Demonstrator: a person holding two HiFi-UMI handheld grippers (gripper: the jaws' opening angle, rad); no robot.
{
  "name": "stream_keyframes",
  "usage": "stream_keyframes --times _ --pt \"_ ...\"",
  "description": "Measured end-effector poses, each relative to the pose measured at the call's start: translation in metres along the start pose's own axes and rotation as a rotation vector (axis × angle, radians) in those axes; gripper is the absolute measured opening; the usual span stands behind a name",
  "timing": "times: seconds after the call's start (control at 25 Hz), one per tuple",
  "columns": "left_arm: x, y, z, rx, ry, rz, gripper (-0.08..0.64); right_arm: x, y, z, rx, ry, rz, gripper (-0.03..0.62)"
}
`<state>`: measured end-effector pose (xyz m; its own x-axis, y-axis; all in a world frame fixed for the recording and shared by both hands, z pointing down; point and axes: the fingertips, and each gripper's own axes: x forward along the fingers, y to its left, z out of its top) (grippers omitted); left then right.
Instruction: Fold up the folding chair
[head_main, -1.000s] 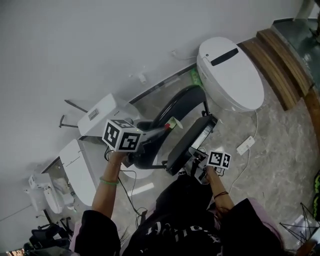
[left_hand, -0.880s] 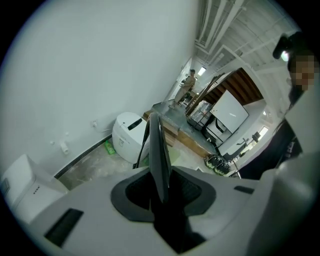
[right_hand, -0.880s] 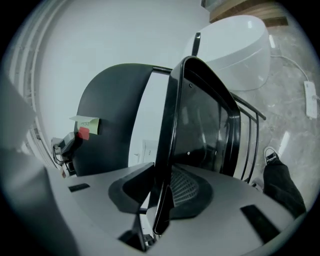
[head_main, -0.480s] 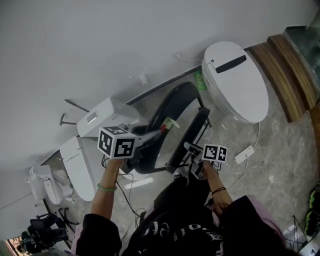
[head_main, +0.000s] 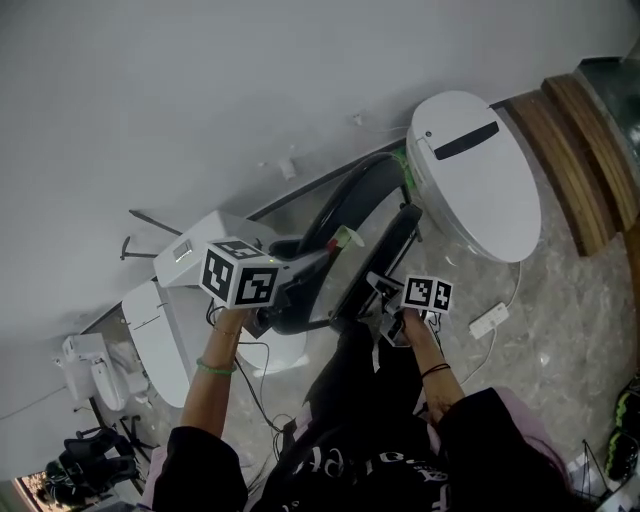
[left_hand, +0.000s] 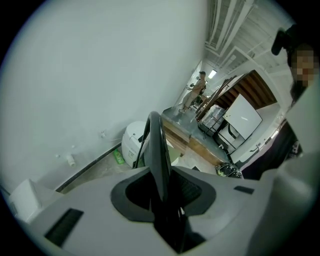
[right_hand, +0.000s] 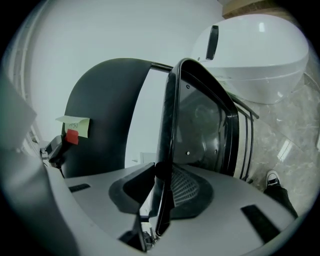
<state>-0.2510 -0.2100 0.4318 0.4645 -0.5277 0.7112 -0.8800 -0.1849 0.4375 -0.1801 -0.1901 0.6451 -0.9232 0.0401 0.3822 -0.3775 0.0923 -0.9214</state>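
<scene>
The folding chair (head_main: 385, 255) stands by the toilet (head_main: 475, 170), its long axis running up and away from the person. The left gripper (head_main: 318, 262) has its jaws clamped on the backrest (left_hand: 159, 150) edge. The right gripper (head_main: 386, 300) grips the seat (right_hand: 200, 125) rim, apparently firmly. Seat and backrest lie closer together than a second ago, now nearly parallel.

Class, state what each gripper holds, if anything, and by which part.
Both hold the folding chair: left gripper by its backrest edge, right gripper by its seat rim.
</scene>
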Motion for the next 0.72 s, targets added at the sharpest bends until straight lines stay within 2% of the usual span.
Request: stream_keyframes --times 0.2,0.52,0.72 --pt "-0.002 0.016 0.021 0.018 -0.011 -0.018 0.097 0.012 0.009 0.023 0.003 -0.048 -0.010 0.089" --pt "-0.005 0.016 0.019 0.085 0.000 -0.043 0.098 0.016 0.009 0.026 0.005 -0.151 -0.035 0.089" --pt "-0.014 0.091 0.061 0.089 0.004 -0.111 0.098 0.078 0.030 0.069 0.036 -0.204 -0.079 0.089"
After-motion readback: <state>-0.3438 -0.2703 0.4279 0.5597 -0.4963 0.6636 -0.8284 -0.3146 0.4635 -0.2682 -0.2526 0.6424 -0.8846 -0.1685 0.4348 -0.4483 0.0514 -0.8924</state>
